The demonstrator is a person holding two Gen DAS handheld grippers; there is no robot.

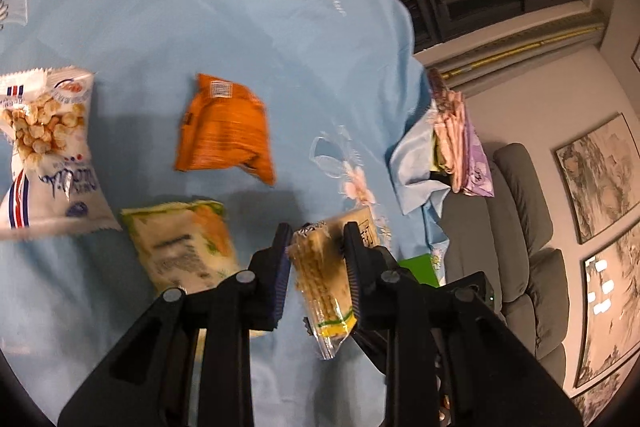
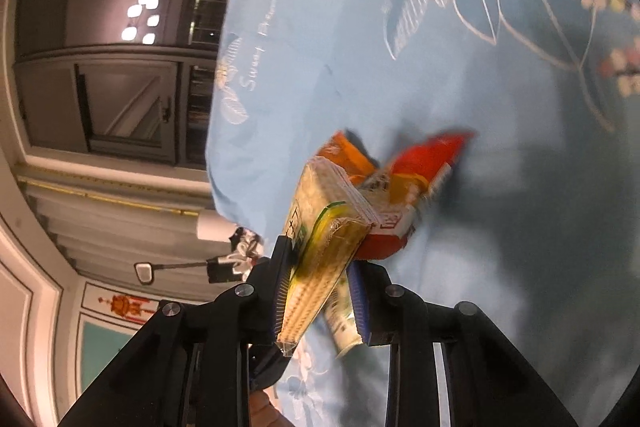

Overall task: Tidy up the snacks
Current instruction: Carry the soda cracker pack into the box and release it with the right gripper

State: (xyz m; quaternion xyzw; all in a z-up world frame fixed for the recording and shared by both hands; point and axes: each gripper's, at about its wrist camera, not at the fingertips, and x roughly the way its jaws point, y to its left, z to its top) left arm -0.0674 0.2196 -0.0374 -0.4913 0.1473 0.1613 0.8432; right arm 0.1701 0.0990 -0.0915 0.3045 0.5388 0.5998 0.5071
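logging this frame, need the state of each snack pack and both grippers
left gripper: shut on a cracker pack, lifted off the cloth
right gripper: shut on a second cracker pack, tilted
orange packet: sealed, lying flat on the blue cloth
popcorn bag: sealed, lying flat
pale green-orange packet: lying flat beside the left gripper
red packet: lying on the cloth, blurred
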